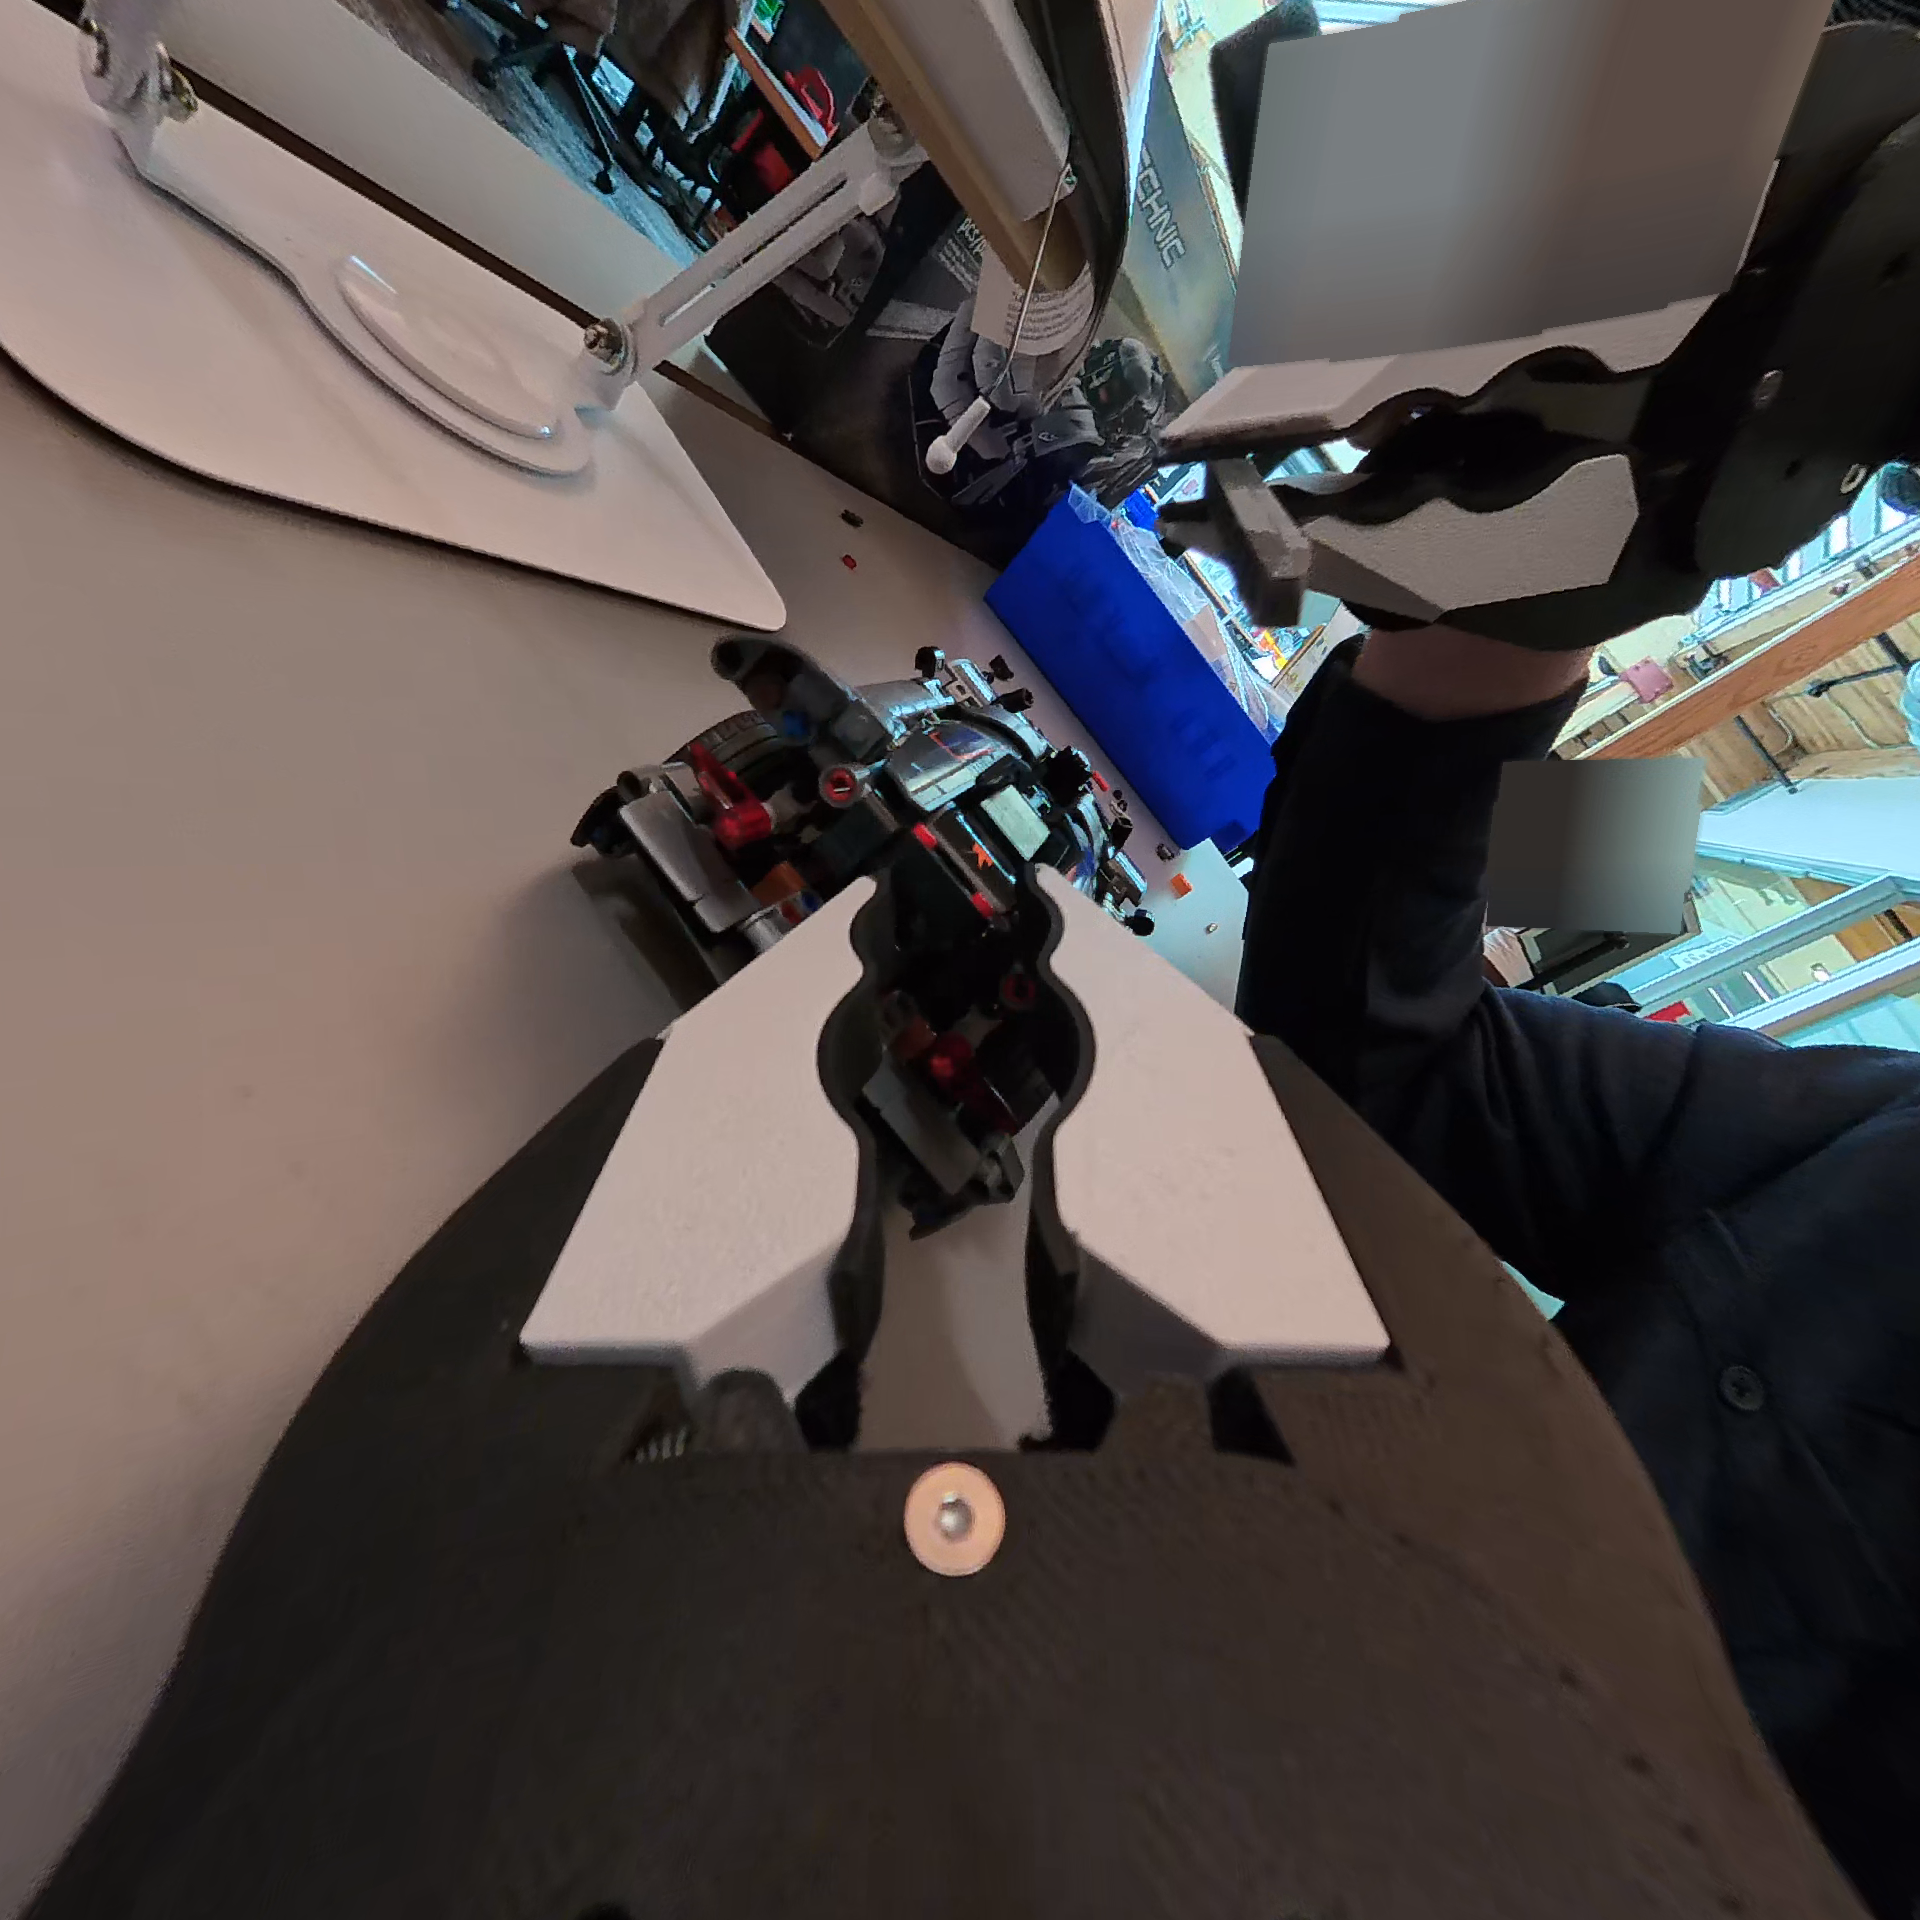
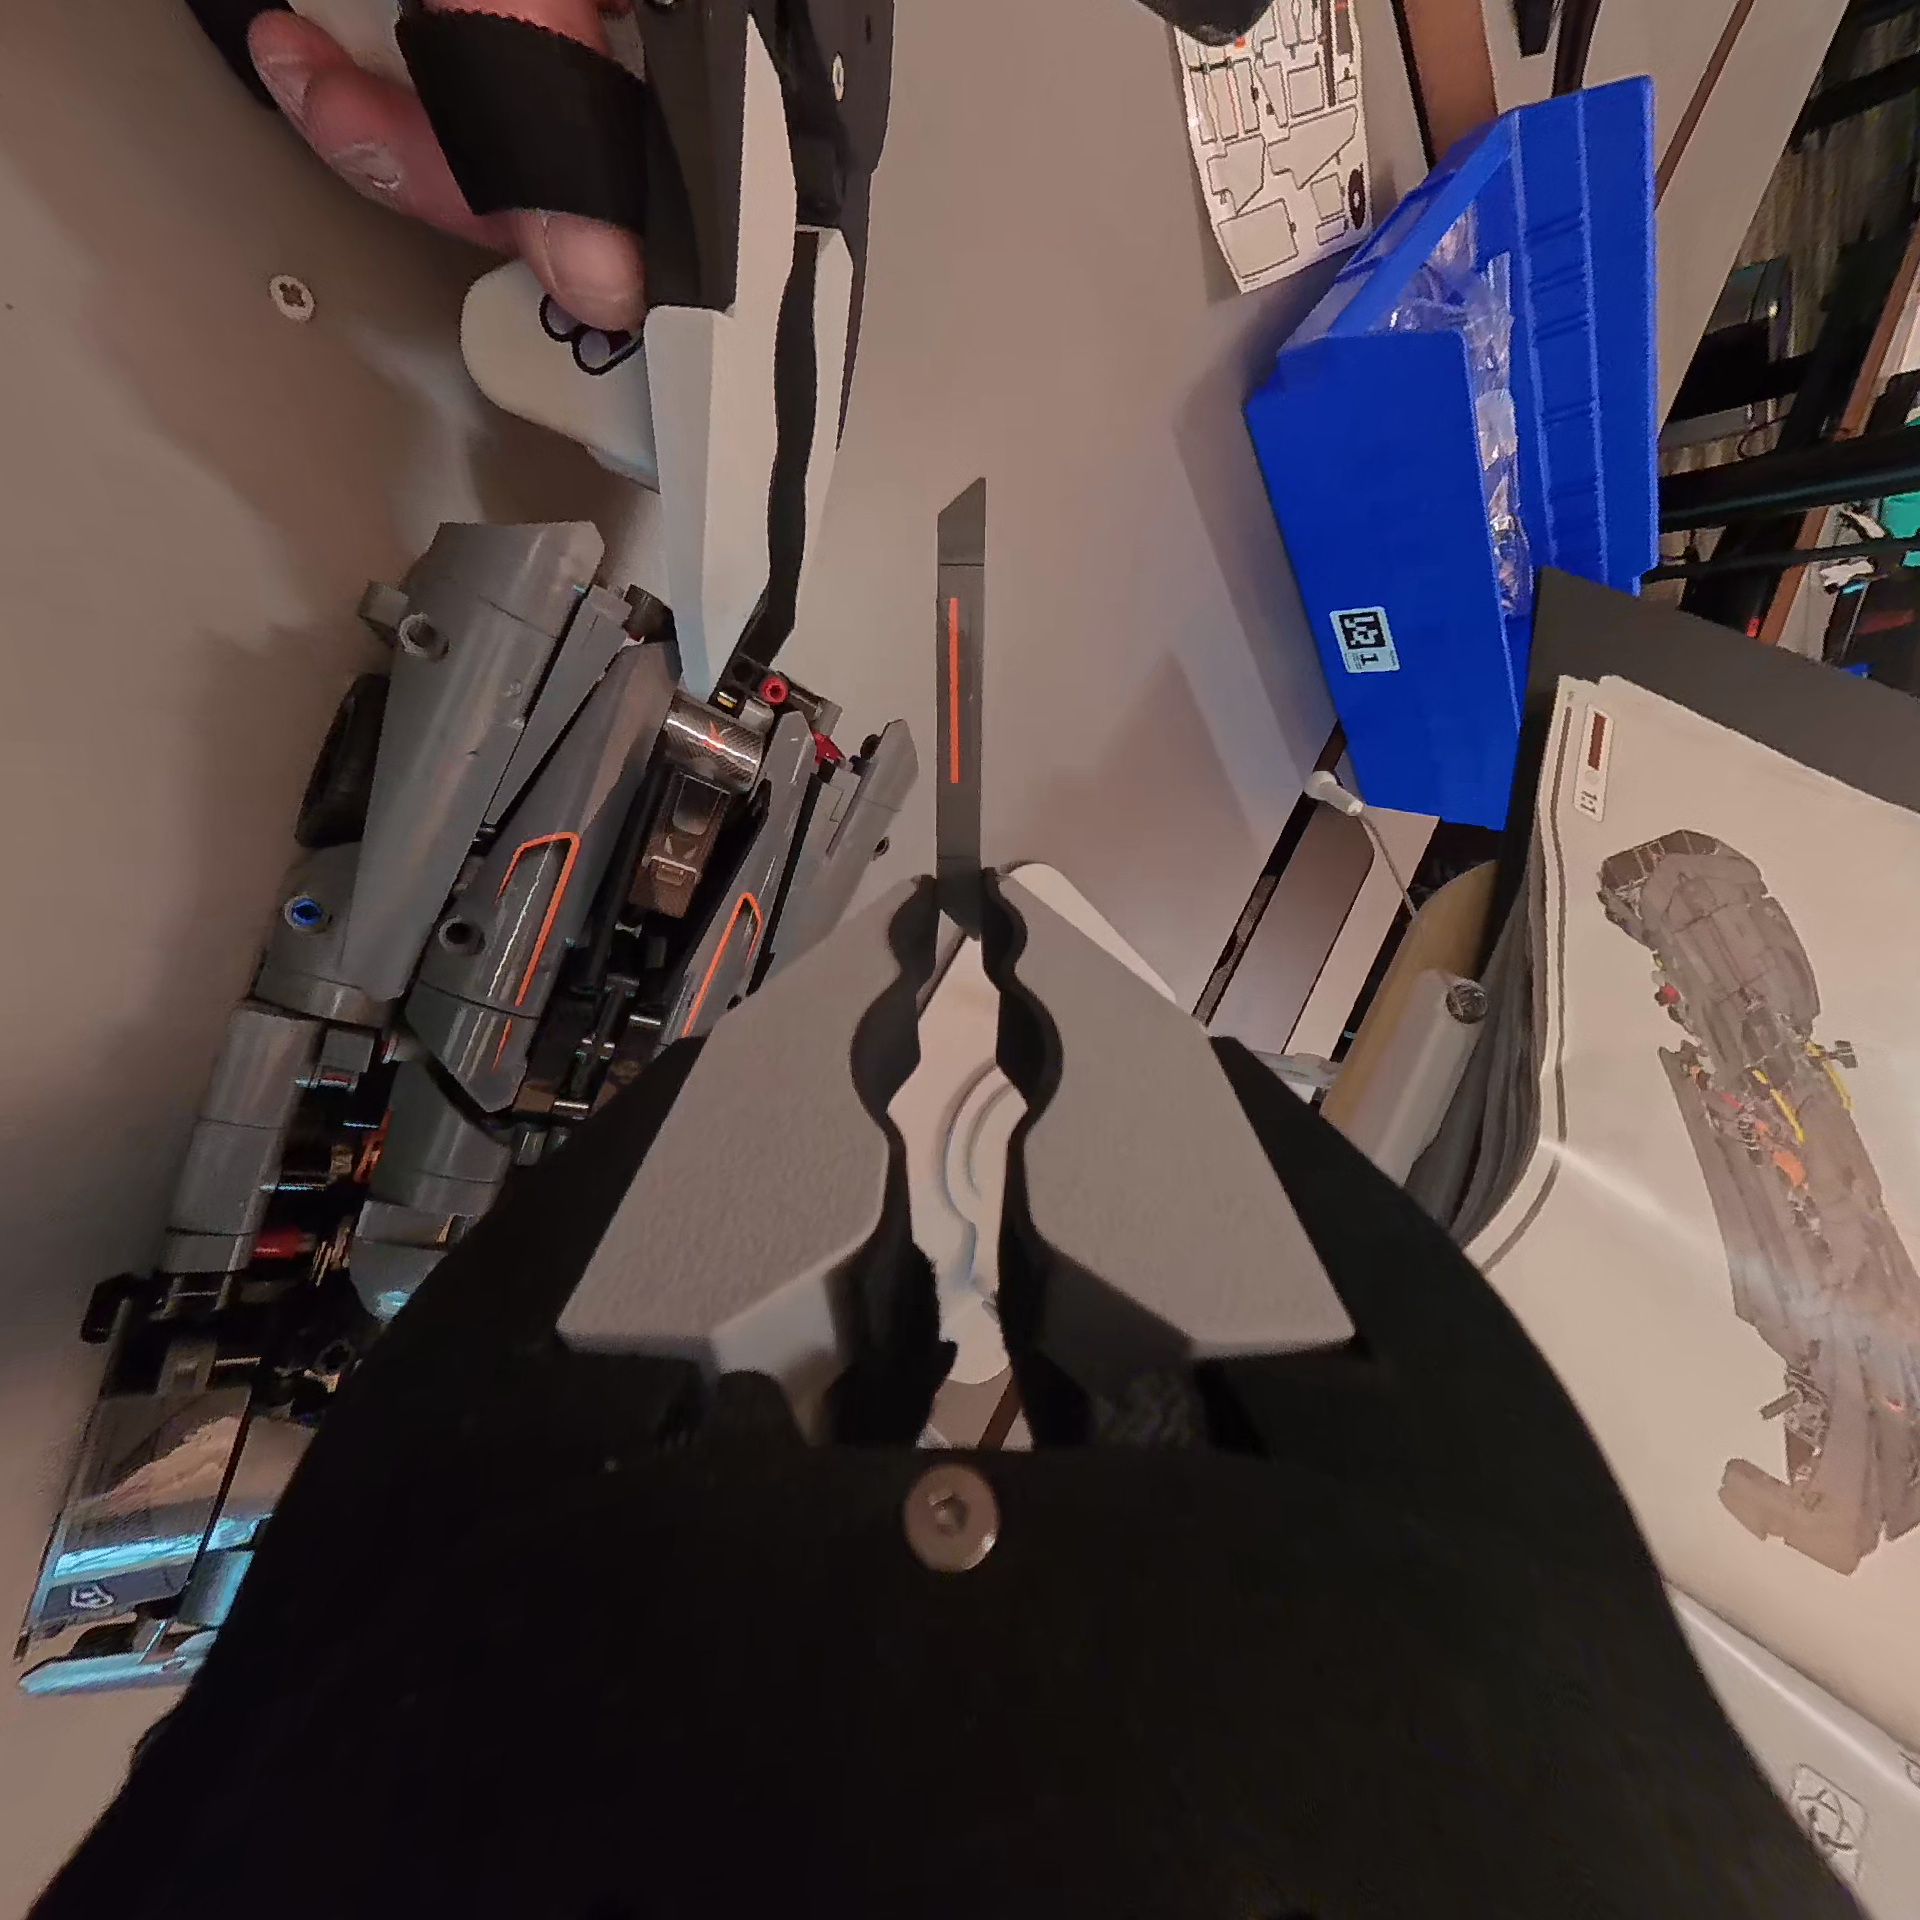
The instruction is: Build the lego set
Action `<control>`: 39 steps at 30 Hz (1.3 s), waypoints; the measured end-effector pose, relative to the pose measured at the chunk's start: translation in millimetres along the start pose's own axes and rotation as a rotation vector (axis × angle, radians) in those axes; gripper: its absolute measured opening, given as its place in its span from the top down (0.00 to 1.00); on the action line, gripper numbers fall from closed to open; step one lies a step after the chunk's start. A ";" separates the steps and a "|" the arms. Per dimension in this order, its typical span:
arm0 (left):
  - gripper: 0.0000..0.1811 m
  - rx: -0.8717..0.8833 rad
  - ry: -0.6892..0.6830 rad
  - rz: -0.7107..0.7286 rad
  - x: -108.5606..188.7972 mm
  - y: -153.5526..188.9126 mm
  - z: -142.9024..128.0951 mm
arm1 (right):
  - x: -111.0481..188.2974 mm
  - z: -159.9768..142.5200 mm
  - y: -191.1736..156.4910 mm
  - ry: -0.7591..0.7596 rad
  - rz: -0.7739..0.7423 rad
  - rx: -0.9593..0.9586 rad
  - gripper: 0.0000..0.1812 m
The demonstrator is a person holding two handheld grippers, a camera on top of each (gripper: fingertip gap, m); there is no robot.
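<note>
Right wrist view: the right gripper [image 2: 961,894] is pinching the near end of a long, flat dark-grey lego panel with an orange stripe [image 2: 958,717] at its fingertips, holding it above the beige table [image 2: 1081,436]. To its left, the grey and black lego car model with orange trim [image 2: 499,914] is lying on the table. The left gripper [image 1: 956,904] is clamping around the model's dark rear section. A blue plastic parts bin [image 2: 1444,499] is sitting far right, with an open instruction booklet [image 2: 1714,1143] near right.
</note>
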State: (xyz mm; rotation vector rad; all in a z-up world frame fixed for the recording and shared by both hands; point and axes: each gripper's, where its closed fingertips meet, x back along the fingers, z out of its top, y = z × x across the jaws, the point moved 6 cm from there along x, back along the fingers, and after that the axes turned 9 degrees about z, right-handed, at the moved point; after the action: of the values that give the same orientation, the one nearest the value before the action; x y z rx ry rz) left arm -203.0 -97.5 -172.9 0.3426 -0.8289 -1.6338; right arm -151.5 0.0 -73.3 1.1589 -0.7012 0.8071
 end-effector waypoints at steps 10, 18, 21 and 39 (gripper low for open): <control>0.85 0.026 0.032 -0.066 0.4 4.9 3.5 | -9.4 -7.6 -5.8 -0.002 0.080 -0.016 0.97; 0.77 0.084 0.073 -0.174 1.9 9.9 8.2 | -16.7 -16.7 -12.2 -0.006 0.170 -0.051 0.97; 0.76 0.088 0.079 -0.192 1.9 11.2 9.4 | -18.2 -19.3 -15.4 0.001 0.207 -0.060 0.97; 0.84 0.061 0.070 -0.149 1.3 8.3 8.8 | -29.5 -14.6 -19.5 -0.008 0.220 -0.007 0.97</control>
State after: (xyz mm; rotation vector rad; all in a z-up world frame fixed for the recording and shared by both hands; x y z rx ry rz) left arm -202.8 -96.1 -160.8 0.5119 -0.8172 -1.7269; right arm -150.0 4.9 -111.2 1.0906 -0.8476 0.9840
